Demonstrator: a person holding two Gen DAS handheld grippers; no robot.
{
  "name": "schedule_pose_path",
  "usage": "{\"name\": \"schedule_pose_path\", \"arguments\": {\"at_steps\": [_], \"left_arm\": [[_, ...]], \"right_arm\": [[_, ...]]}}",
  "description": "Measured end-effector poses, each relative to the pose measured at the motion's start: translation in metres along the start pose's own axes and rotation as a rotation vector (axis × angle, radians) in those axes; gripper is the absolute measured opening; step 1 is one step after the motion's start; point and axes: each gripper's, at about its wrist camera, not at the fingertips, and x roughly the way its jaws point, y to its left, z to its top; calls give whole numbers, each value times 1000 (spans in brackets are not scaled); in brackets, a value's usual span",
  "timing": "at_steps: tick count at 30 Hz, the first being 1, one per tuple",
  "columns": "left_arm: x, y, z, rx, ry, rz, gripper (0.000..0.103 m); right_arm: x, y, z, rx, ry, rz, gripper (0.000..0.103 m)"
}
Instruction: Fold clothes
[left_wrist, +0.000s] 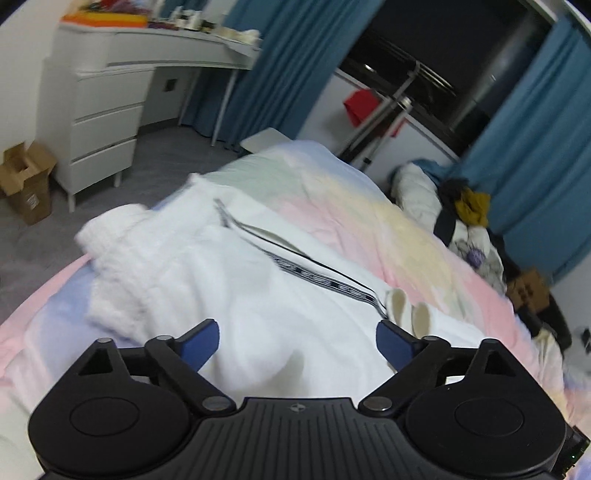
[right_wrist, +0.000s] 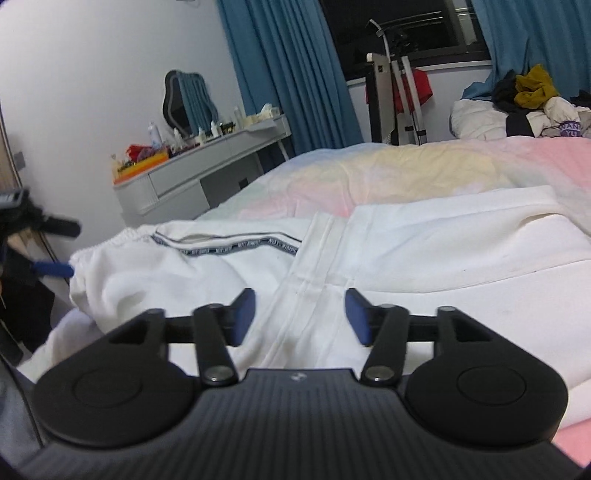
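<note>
Two grippers we hold, both above white trousers (right_wrist: 229, 280) lying folded on pastel bedspread (right_wrist: 406, 166). Left gripper (left_wrist: 297, 341) spread wide, nothing between fingers. Right gripper (right_wrist: 300, 315) partly spread over white seam, gripping nothing.

White trousers (right_wrist: 424, 258) are looking like soft matt cloth, lying on a smooth pastel sheet (right_wrist: 406, 170). Fingers (right_wrist: 245, 314) are showing matt blue pads on black plastic.

blur: white trousers (left_wrist: 221, 280) | unreadable – stripe lettering (right_wrist: 236, 249)
</note>
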Motion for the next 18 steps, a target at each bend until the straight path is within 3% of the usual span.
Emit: {"name": "schedule_pose_path", "arguments": {"at_steps": [4, 10, 14, 18], "left_arm": [[-3, 25, 0, -69, 11, -5, 99], [4, 46, -2, -154, 4, -40, 100], [11, 52, -5, -219, -12, -43, 101], [11, 51, -6, -214, -34, -31, 101]], "right_arm": [[-12, -3, 4, 9, -40, -43, 58], [-22, -13, 10, 15, -103, -177, 58], [-10, -29, 4, 47, -51, -233, 58], [17, -47, -12, 93, 101, -322, 58]]}}
